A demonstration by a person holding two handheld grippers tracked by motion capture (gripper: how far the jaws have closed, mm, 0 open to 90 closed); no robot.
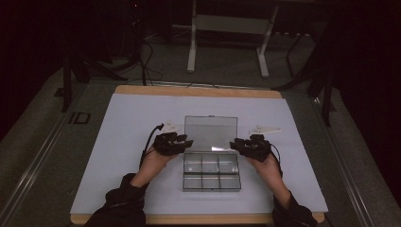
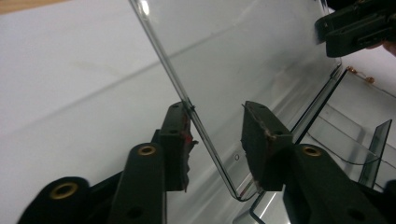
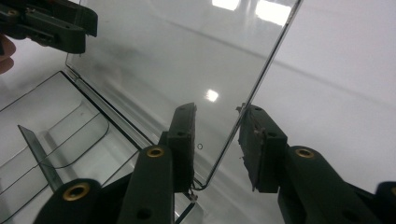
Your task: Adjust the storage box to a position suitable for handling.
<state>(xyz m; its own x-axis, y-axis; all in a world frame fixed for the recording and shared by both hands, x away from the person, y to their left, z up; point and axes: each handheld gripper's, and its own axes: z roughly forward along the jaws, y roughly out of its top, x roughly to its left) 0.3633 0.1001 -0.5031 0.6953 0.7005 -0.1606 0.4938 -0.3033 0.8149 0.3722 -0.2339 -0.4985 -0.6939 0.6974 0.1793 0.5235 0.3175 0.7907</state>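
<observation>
High view: one clear six-compartment organizer box [image 1: 211, 171] on desk [image 1: 118, 142], one lid [image 1: 210, 133] upright. Two hand-held grippers, left hand-held gripper [image 1: 185, 142] and right hand-held gripper [image 1: 235, 143]: jaws part-open astride lid's side edges, not clamping.

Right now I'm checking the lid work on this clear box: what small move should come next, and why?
Probably draw both grippers sideways off the lid. It stands open behind the compartment box, and the left gripper and right gripper straddle its side edges with their pads apart.
</observation>
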